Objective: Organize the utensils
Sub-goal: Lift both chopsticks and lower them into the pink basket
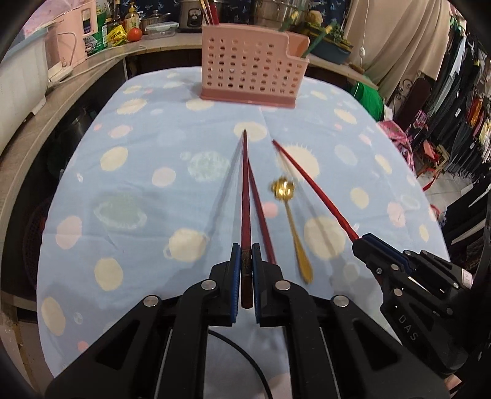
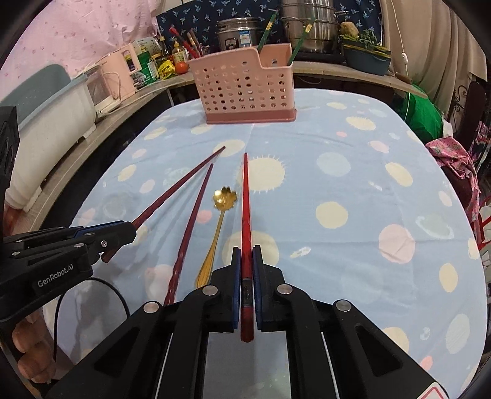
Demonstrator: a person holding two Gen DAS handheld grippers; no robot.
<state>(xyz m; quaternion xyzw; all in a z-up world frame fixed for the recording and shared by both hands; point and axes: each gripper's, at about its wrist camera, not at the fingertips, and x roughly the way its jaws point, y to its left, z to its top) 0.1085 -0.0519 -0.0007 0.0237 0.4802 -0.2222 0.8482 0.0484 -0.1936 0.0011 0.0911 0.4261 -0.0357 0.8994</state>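
Note:
My left gripper (image 1: 246, 248) is shut on the thick end of a dark red chopstick (image 1: 245, 184), which points ahead at the pink perforated utensil holder (image 1: 245, 67). A second dark red chopstick (image 1: 260, 214) lies on the blue cloth just right of it. A gold spoon (image 1: 294, 233) with a flower-shaped bowl lies beside that one. My right gripper (image 2: 246, 250) is shut on a bright red chopstick (image 2: 245, 199), lifted off the cloth. The right wrist view also shows the left gripper (image 2: 130, 230), the spoon (image 2: 225, 198) and the holder (image 2: 245, 89), whose lower right compartment holds green chopsticks (image 2: 302, 40).
The blue spotted tablecloth (image 1: 138, 184) covers the table. A curved counter (image 2: 138, 98) wraps behind and to the left, crowded with steel pots (image 2: 310, 24), bottles, a tomato and a white bin (image 2: 52, 122). Clothes racks (image 1: 460, 122) stand at the right. A hand (image 2: 30, 362) grips the left tool.

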